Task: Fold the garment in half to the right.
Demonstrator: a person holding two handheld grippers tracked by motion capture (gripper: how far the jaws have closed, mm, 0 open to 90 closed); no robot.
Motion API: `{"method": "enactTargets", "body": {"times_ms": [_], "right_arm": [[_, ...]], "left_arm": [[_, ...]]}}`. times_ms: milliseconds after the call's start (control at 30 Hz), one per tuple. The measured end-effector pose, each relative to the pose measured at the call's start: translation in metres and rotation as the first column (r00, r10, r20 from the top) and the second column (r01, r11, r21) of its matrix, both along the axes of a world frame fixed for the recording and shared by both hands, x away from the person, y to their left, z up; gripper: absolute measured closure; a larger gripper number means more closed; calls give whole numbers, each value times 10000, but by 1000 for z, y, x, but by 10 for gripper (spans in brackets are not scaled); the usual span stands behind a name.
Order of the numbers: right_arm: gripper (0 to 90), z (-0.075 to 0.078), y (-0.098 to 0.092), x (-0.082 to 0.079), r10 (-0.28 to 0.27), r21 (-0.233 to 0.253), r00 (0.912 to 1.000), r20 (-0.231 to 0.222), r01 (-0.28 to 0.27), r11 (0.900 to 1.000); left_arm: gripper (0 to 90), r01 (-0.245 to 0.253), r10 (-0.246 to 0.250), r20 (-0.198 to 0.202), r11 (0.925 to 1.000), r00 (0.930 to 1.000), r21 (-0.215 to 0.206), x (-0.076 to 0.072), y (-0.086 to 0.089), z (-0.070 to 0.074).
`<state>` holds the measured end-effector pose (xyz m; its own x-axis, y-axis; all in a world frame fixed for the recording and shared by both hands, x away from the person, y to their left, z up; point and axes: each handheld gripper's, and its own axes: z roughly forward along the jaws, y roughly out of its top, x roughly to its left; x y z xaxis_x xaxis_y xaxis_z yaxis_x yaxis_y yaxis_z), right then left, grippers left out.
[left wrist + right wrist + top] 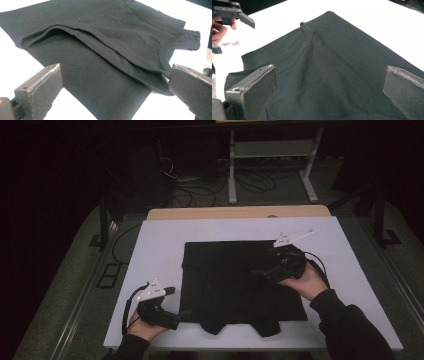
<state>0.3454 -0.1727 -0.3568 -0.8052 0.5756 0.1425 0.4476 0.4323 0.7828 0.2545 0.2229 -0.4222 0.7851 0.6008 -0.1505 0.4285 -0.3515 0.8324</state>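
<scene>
Here the left gripper (181, 315) sits at the near left of the white table (160, 245), held in the person's left hand (145, 327); its jaws stand wide apart with nothing between them, their tips just beside the near left edge of the black garment (235, 285); in the left gripper view the cloth (105, 50) lies ahead of the jaws, a folded layer lifted slightly along its edge and a curved neck or arm opening at the right. The right gripper (260, 272) hovers over the right half of the garment, held in the right hand (307, 282); its jaws are likewise spread, clasping nothing; the right gripper view looks along the cloth (332, 65) towards the other gripper (229, 15) at the far left. The garment lies flat in the middle of the table, its strap ends at the near edge; beyond the table stands a white metal frame (272, 155) with cables on the floor.
</scene>
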Motion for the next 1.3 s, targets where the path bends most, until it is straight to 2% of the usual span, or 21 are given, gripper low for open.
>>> {"method": "enactTargets", "body": {"times_ms": [300,533,1000,1300], "right_arm": [[0,4,17,16,247,10,9997,76,-247,9997],[0,3,29,30,380,50,9993,48,-380,9993],[0,-2,52,53,554,-86,9985,31,-554,9984],[0,-3,74,64,697,-207,9976,-20,-697,9974]], "left_arm": [[0,-32,33,-62,9999,10000,113,-3,6,-3],[0,177,-173,-176,9996,9997,212,-4,6,-6],[0,499,-471,-598,9977,9971,460,-3,2,-11],[0,681,-627,-837,9957,9945,623,-3,0,-15]]}}
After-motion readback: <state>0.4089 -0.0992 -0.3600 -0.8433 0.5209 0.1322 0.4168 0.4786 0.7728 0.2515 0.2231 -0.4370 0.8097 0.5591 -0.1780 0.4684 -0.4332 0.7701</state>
